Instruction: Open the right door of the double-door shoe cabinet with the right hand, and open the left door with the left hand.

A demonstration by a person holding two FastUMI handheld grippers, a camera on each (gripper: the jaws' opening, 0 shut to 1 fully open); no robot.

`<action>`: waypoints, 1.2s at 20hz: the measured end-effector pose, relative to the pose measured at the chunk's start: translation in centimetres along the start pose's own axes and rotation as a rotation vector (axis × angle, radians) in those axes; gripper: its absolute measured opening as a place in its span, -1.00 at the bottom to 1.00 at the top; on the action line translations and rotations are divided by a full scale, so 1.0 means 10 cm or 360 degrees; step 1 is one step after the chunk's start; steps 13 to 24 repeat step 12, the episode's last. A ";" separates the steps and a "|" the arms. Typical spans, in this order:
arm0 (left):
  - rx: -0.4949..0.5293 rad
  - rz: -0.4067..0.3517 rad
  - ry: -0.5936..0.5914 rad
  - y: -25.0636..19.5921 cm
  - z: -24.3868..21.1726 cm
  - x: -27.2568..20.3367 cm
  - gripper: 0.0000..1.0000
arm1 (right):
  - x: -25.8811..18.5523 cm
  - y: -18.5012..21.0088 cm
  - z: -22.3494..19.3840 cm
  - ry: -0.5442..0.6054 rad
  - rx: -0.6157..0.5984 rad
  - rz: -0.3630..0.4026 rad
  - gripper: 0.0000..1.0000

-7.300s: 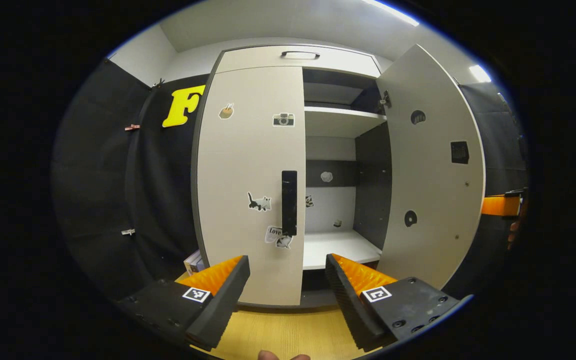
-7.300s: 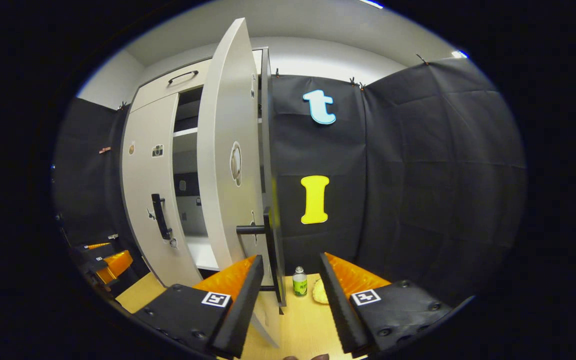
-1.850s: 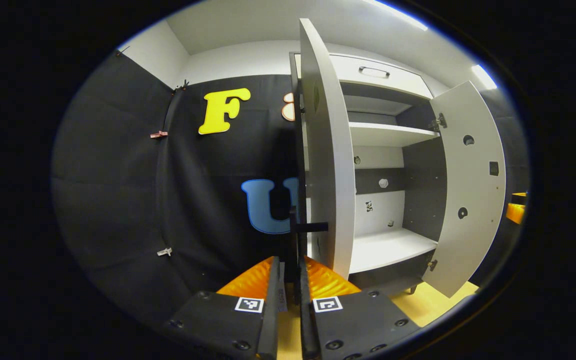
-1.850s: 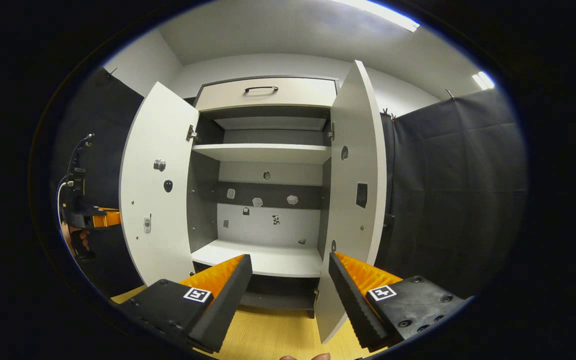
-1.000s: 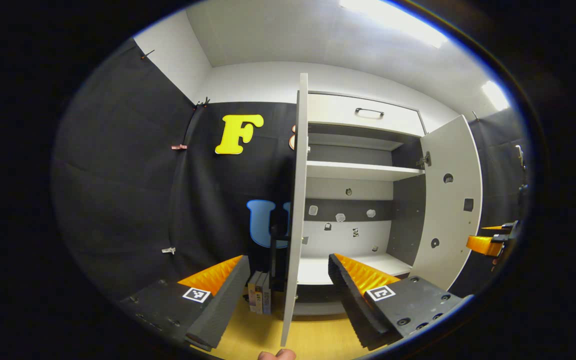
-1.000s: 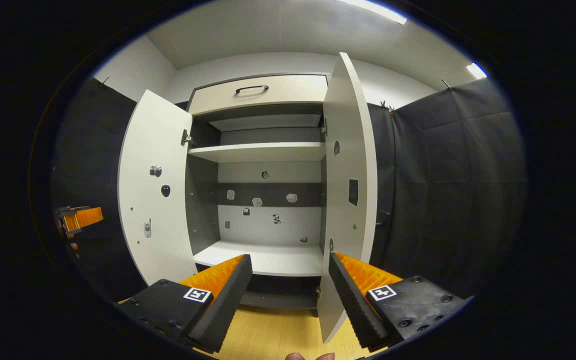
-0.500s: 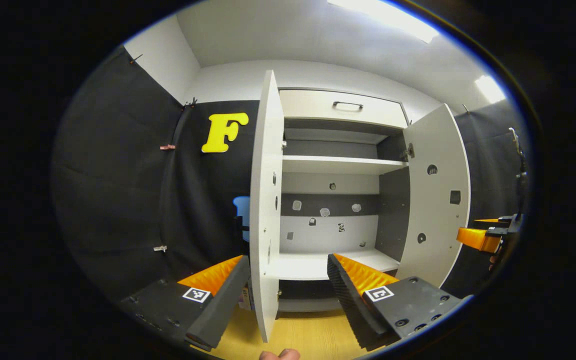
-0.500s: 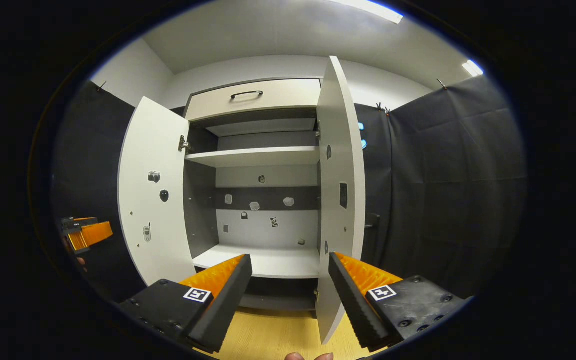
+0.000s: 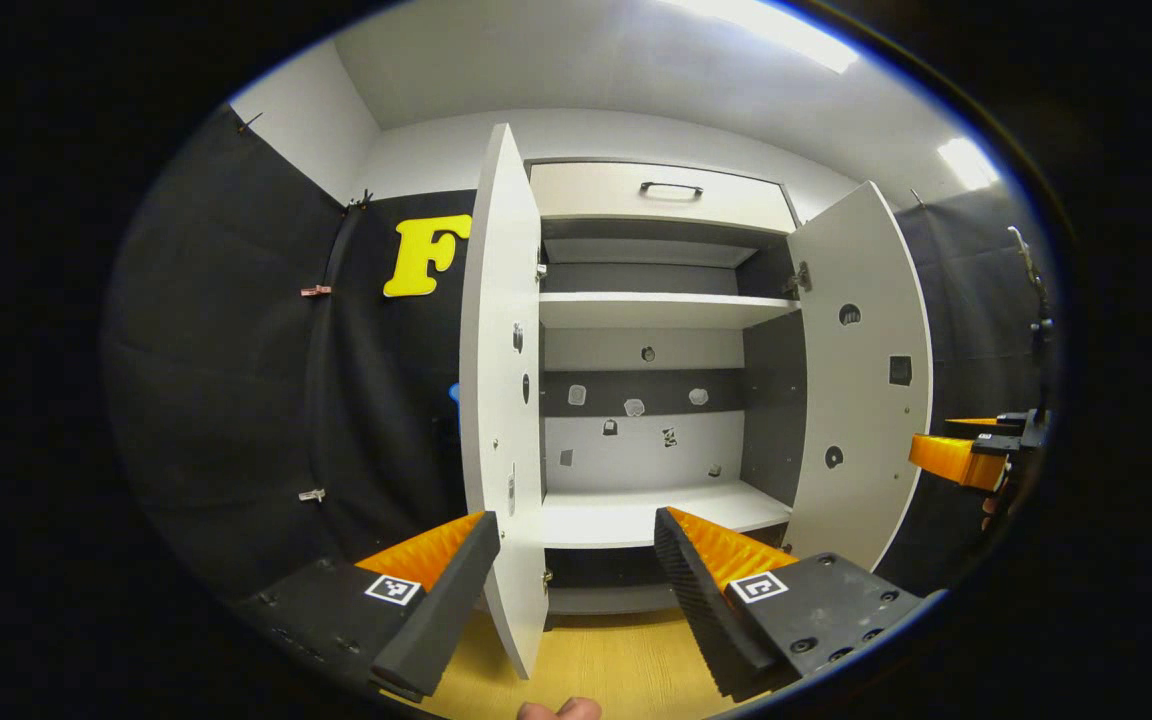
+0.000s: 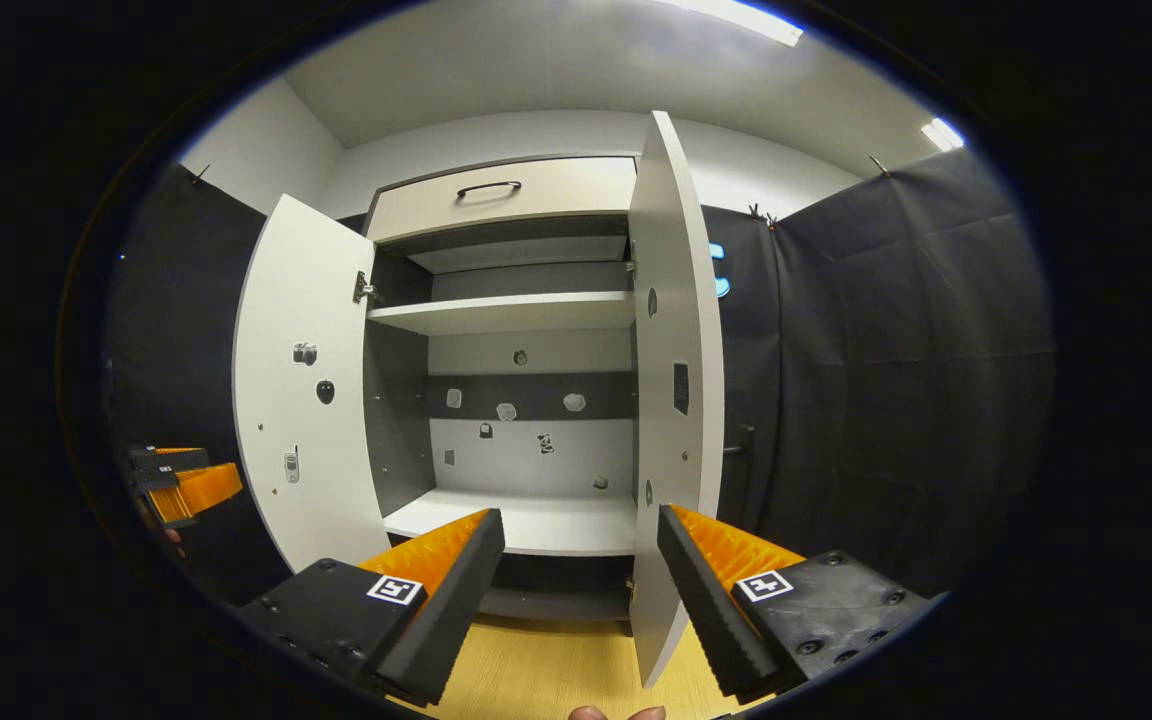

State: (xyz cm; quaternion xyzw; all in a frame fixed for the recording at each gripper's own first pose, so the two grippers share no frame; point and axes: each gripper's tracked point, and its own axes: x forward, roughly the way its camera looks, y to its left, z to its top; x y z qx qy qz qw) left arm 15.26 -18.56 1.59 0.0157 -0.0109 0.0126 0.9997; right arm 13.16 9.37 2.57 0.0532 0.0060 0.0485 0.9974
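Fingers spread and empty on the left gripper (image 9: pixel 571 590), which has let go of the handle and backed off; the left door (image 9: pixel 498 400) now stands wide at eleven o'clock. The shoe cabinet (image 10: pixel 526 400) gapes, shelves bare. The right door (image 10: pixel 674 400) at one o'clock is open, the right gripper (image 10: pixel 576 590) spread. Task looks done; nothing obstructs.

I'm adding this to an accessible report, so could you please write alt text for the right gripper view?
A shoe cabinet stands with both doors swung wide, the left door and right door flanking bare shelves. The right gripper hangs in front, jaws apart, holding nothing.
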 end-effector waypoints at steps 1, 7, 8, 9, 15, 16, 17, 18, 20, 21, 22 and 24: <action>0.0006 -0.0001 0.0000 0.00 0.00 0.01 0.93 | 0.00 0.01 0.00 0.0002 0.0002 0.0000 0.96; 0.0057 -0.0012 -0.0010 -0.05 -0.01 0.02 0.92 | 0.00 0.00 0.01 -0.0003 -0.0005 -0.0006 0.95; 0.0062 -0.0015 -0.0012 -0.06 0.00 0.03 0.92 | 0.00 0.00 0.01 -0.0001 -0.0005 -0.0006 0.96; 0.0064 -0.0016 -0.0016 -0.05 0.01 0.03 0.93 | 0.01 0.00 0.00 0.0000 -0.0004 -0.0007 0.95; 0.0068 -0.0022 -0.0017 -0.07 0.01 0.04 0.92 | 0.00 0.01 0.00 0.0002 -0.0001 -0.0005 0.96; 0.0068 -0.0022 -0.0017 -0.07 0.01 0.04 0.92 | 0.00 0.01 0.00 0.0002 -0.0001 -0.0005 0.96; 0.0068 -0.0022 -0.0017 -0.07 0.01 0.04 0.92 | 0.00 0.01 0.00 0.0002 -0.0001 -0.0005 0.96; 0.0068 -0.0022 -0.0017 -0.07 0.01 0.04 0.92 | 0.00 0.01 0.00 0.0002 -0.0001 -0.0005 0.96; 0.0068 -0.0022 -0.0017 -0.07 0.01 0.04 0.92 | 0.00 0.01 0.00 0.0002 -0.0001 -0.0005 0.96; 0.0068 -0.0022 -0.0017 -0.07 0.01 0.04 0.92 | 0.00 0.01 0.00 0.0002 -0.0001 -0.0005 0.96; 0.0068 -0.0022 -0.0017 -0.07 0.01 0.04 0.92 | 0.00 0.01 0.00 0.0002 -0.0001 -0.0005 0.96; 0.0068 -0.0022 -0.0017 -0.07 0.01 0.04 0.92 | 0.00 0.01 0.00 0.0002 -0.0001 -0.0005 0.96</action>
